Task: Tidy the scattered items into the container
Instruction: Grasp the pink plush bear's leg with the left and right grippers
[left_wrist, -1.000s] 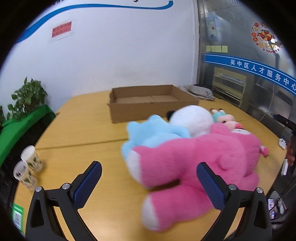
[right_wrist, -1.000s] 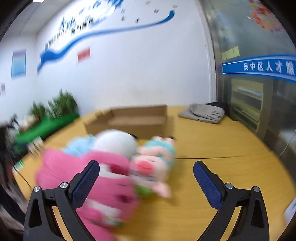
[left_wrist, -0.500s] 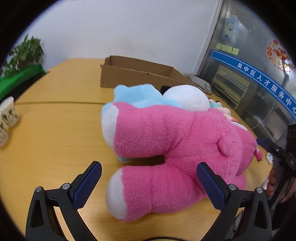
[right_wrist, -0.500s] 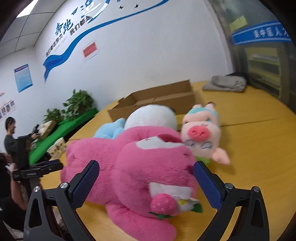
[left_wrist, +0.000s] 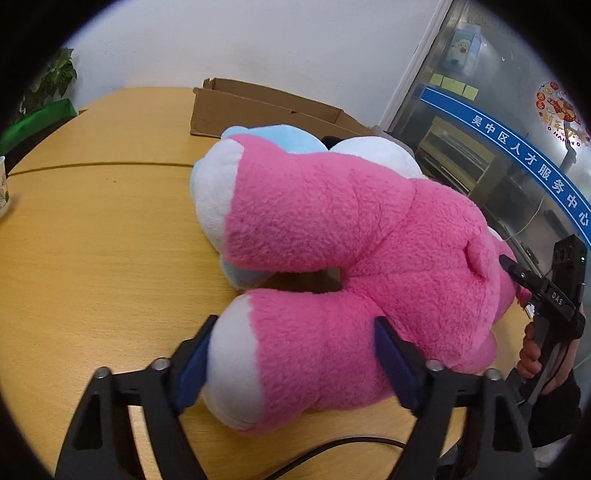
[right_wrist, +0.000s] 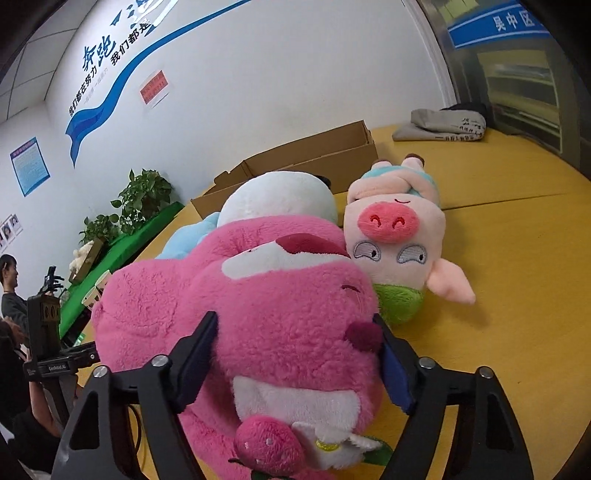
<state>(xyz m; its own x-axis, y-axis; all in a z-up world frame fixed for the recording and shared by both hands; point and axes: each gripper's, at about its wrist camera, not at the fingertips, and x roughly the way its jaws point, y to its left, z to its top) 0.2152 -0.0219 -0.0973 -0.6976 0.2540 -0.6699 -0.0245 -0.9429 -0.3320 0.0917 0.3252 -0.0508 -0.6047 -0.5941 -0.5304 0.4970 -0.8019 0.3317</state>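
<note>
The pink bear (left_wrist: 362, 236) hides most of the blue toy (left_wrist: 280, 134) and white toy (right_wrist: 280, 197), which in turn hide the box's (right_wrist: 314, 155) floor, while the cup (left_wrist: 3, 192) and the far-left person (right_wrist: 9, 280) are cut off at the picture's edge.

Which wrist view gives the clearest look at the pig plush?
The right wrist view. There the pig plush lies in full sight on the table, face toward the camera, snout, eyes and one ear clear, pressed against the pink bear. In the left wrist view the bear's body hides it completely.
</note>
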